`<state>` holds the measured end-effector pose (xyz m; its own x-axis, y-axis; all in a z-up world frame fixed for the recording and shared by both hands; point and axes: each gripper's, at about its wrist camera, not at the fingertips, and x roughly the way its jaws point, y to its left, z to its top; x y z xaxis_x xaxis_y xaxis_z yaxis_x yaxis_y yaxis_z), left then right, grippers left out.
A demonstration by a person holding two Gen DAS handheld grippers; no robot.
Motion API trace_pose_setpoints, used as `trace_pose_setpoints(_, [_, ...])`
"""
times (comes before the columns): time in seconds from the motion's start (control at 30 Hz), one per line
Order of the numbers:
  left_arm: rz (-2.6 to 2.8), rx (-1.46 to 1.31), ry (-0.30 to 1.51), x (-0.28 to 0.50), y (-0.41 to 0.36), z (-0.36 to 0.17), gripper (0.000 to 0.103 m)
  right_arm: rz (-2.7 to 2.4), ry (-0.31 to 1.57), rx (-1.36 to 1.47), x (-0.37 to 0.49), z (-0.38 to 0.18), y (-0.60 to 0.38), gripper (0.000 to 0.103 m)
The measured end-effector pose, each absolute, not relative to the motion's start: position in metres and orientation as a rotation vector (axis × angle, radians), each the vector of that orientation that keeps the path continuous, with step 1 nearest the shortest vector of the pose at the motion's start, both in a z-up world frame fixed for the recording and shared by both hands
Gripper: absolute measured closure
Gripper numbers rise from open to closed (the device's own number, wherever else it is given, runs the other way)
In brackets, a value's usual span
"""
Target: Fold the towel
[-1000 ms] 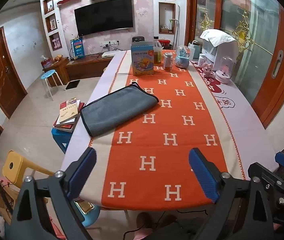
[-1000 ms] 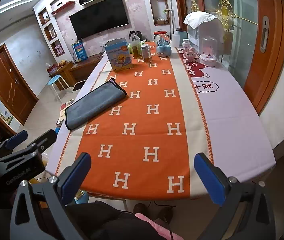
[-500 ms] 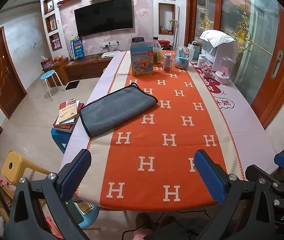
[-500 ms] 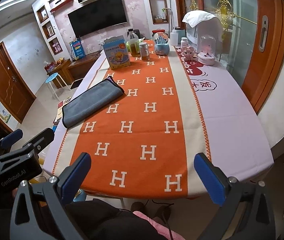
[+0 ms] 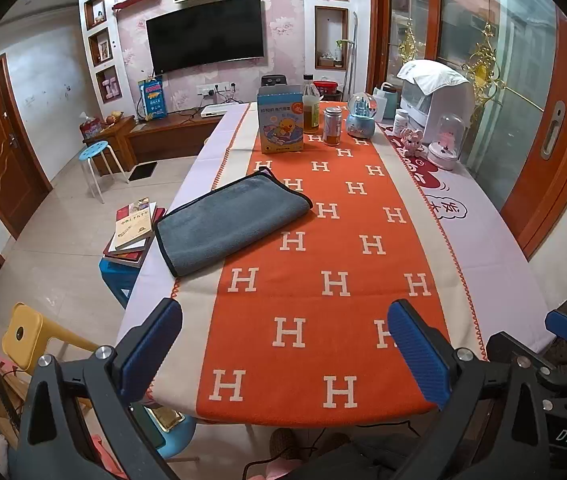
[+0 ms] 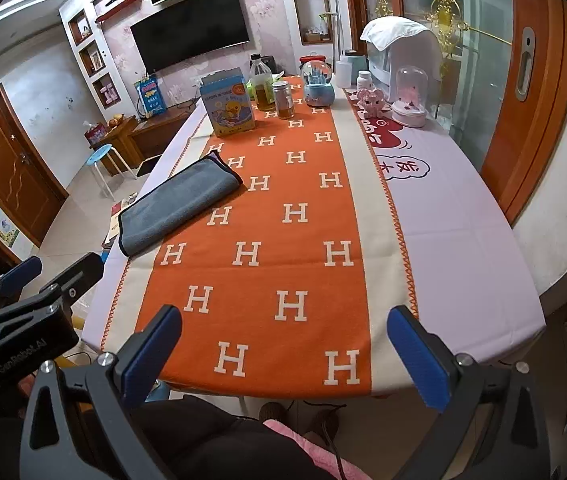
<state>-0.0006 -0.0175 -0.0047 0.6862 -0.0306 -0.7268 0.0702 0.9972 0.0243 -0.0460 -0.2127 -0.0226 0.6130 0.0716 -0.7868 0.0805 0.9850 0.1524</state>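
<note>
Lying folded, towel (image 5: 231, 222) sits far beyond left claw (image 5: 285, 354).

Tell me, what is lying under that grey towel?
The grey towel rests on the orange H-patterned runner and the pale tablecloth at the table's edge. Anything tucked inside its folds stays hidden.

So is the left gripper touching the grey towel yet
Apart. The left wrist view shows the open left gripper at the table's near edge, bare orange cloth between it and the towel.

Both views are evenly and brightly lit, sharp at centre, with strong fisheye curvature, black vignetted corners, and soft reflections on the glass door (image 5: 495, 92).
</note>
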Motion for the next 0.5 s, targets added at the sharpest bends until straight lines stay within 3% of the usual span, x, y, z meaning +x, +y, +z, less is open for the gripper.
trace_pose_setpoints(0.5, [-0.056,0.051,0.814,-0.0001,-0.0181,-0.0041,0.001,-0.010,0.922,0.177,-0.0444,-0.0271,-0.2117,0.000])
